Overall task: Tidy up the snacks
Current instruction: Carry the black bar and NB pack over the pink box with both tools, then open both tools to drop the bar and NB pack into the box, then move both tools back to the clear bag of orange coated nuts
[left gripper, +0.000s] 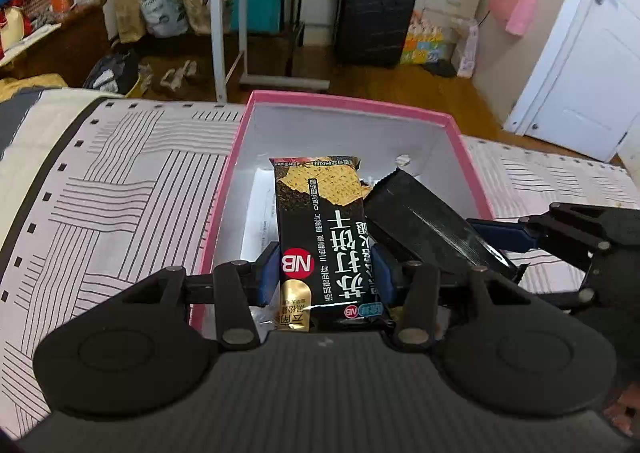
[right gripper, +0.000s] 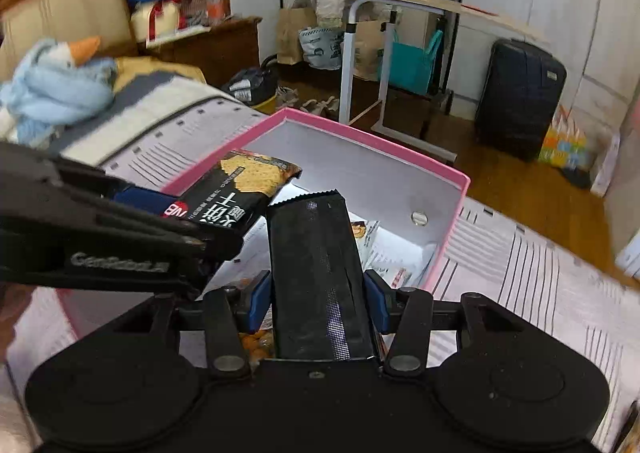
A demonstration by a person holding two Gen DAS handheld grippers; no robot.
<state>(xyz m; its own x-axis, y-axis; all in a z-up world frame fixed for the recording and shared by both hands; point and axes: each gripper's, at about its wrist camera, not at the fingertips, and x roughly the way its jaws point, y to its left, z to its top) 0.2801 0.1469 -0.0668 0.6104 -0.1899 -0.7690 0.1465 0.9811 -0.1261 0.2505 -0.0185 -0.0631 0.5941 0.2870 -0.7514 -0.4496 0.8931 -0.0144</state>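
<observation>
Striped pink-and-white bedding [left gripper: 120, 189] fills the lower left of the left wrist view, with a wooden floor, a dark suitcase [left gripper: 376, 13] and a white door [left gripper: 580, 65] behind it. At the centre sits a pink box [left gripper: 224, 189] with white inner walls. The left gripper [left gripper: 326, 273] is clamped on a black cracker packet [left gripper: 320, 221], its blue pads pressing both long sides, and the packet reaches out over the box. At the right edge the right gripper [left gripper: 500, 249] holds a plain black packet [left gripper: 420, 221], also over the box.

Over in the right wrist view, the same bedding [right gripper: 520, 273] spreads at lower right, with a blue plush toy [right gripper: 56, 89] at upper left. The right gripper [right gripper: 318, 299] grips the plain black packet [right gripper: 316, 273] at centre frame, above the pink box [right gripper: 448, 245]. From the left edge the left gripper [right gripper: 160, 209] brings the cracker packet [right gripper: 244, 185] over the box's near-left rim. Some snack packs lie on the box floor.
</observation>
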